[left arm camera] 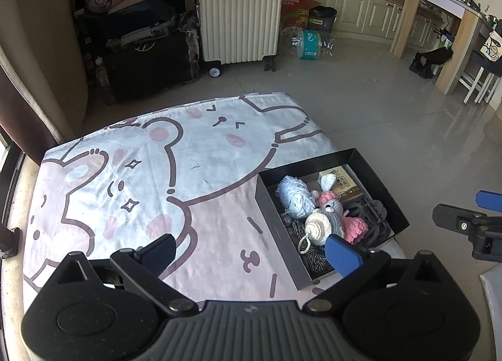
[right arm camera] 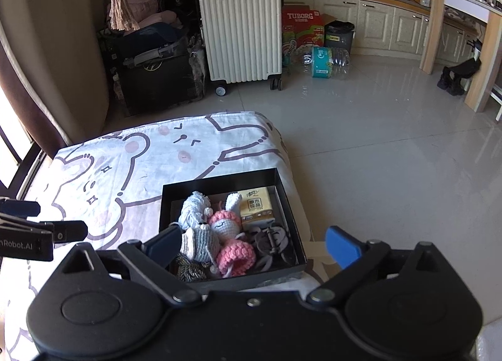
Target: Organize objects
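A glossy tiled floor [right arm camera: 392, 141] reflects daylight; a ribbed white suitcase [right arm camera: 240, 31] stands before cream cabinets [right arm camera: 376, 26].

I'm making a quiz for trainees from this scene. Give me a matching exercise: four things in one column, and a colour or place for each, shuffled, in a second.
Things:
1. suitcase
2. box
3. tissue pack
4. water bottle

Descriptions:
A. lying on its side on the floor
B. black, open, on the cartoon sheet
C. white, ribbed, standing upright
D. tan, in the box's far right corner

Pairs: 1-C, 2-B, 3-D, 4-A
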A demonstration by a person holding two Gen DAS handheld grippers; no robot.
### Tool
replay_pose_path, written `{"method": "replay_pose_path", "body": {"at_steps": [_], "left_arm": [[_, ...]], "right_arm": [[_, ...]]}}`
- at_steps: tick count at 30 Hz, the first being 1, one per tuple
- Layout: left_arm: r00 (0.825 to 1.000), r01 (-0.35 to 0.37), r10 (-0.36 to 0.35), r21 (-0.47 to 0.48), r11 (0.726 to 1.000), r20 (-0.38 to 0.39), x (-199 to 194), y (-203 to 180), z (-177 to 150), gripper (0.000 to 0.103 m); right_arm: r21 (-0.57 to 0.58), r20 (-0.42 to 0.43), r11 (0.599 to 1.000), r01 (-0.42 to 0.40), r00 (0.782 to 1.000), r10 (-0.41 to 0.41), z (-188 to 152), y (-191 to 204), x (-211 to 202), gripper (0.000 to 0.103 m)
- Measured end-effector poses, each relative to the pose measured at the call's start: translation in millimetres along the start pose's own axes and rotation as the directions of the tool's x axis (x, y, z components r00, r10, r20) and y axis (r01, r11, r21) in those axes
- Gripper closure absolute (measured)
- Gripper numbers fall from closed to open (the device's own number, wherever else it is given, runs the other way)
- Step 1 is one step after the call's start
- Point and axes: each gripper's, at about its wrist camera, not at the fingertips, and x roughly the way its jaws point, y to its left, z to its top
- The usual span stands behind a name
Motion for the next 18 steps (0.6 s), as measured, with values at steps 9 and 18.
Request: {"method": "replay_pose_path", "body": {"at_steps": [9, 18], "left_arm": [[1.0, -0.007, 0.007, -0.004, 1.0, -0.027, 3.6, 4.8, -15.6, 0.002], [0.999, -0.022, 0.022, 0.008, 1.0, -0.047, 4.9, 11.3, -30.6, 0.002]], "right_arm": [[-0.025, 0.034, 0.999, 0.047, 0.998, -0.046, -14.2, 8.7, -18.7, 0.001], [-0.038, -0.018, 0.989, 0.143, 0.989, -0.144, -31.1, 21.1, -24.7, 0.001]]}}
